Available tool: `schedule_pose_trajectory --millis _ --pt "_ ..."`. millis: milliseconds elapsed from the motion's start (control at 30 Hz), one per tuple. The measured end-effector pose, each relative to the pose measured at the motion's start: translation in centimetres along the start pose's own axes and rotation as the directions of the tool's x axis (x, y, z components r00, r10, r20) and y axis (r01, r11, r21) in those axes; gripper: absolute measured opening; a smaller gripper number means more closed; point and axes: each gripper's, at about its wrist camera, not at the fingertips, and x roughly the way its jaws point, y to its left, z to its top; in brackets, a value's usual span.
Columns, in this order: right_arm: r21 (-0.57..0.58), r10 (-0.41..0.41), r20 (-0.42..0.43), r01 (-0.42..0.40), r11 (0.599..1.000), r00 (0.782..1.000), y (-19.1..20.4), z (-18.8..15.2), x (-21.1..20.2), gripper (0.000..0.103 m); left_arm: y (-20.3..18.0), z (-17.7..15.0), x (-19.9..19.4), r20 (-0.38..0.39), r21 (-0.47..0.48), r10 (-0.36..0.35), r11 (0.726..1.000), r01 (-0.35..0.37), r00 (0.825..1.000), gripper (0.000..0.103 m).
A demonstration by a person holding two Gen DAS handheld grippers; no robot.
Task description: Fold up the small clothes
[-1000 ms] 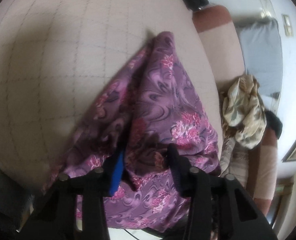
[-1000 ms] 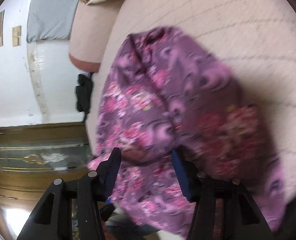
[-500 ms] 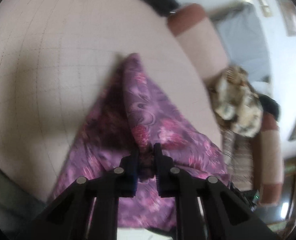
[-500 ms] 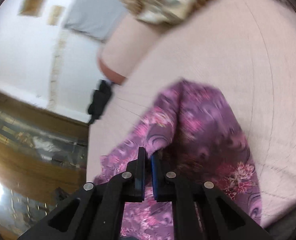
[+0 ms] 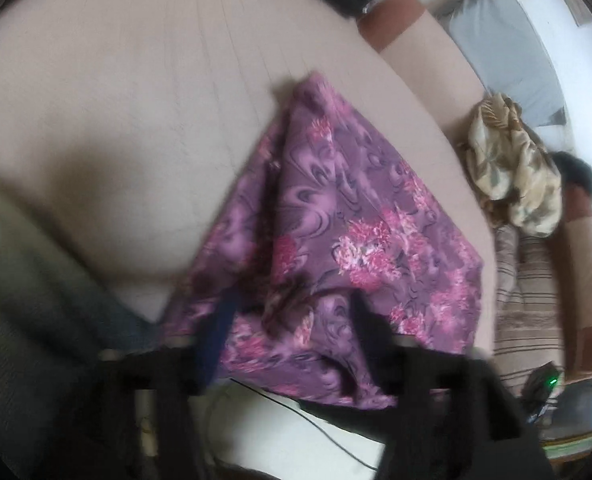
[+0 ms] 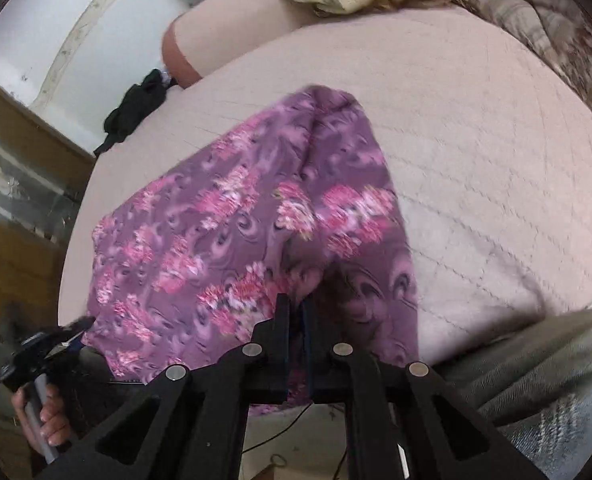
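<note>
A purple cloth with pink flowers (image 5: 335, 208) lies bunched on a pale pink quilted bed (image 5: 136, 120), its near edge hanging over the bed's front. My left gripper (image 5: 294, 316) hovers over that near edge. Its jaws are opening, with loose folds of the cloth between the fingers and the pads apart from them. In the right wrist view the same cloth (image 6: 224, 216) rises to a ridge. My right gripper (image 6: 296, 306) is shut on a pinched fold at the cloth's near side. A hand (image 6: 44, 420) holds the left gripper's handle at the lower left.
A crumpled beige leaf-print cloth (image 5: 515, 176) and a striped cloth (image 5: 535, 300) lie right of the bed, with a grey pillow (image 5: 503, 52) and a pink-brown bolster (image 5: 415, 36) behind. A black item (image 6: 136, 108) sits at the far corner. A grey trouser leg (image 6: 535, 360) is close by.
Both grippers closed on the cloth's near edge and rose. The left one's jaws have since spread apart again, while the right one stays shut on its fold.
</note>
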Motion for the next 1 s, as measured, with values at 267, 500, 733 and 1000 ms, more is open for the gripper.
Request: schedule_pose_trajectory --millis 267,500,733,1000 --pt "-0.063 0.011 -0.028 -0.013 0.998 1.000 1.6 -1.5 0.0 0.055 -3.3 -3.0 2.4 -0.074 0.101 0.033 0.995 -0.026 0.997 0.060" --pt "-0.120 -0.052 -0.070 0.043 0.992 0.996 3.0 -1.7 0.8 0.009 -1.8 -2.1 2.6 -0.053 0.043 -0.038 0.998 0.041 0.998 0.006" --pt "-0.115 -0.140 -0.159 0.123 0.986 0.977 2.5 -1.9 3.1 0.029 -2.0 -3.2 5.4 -0.221 0.139 0.134 0.985 -0.105 0.966 0.010" --pt "-0.155 0.076 0.035 -0.070 0.986 0.996 3.9 3.5 -4.8 0.087 -5.4 1.8 -5.4 0.177 0.221 0.143 0.958 -0.181 0.974 0.086"
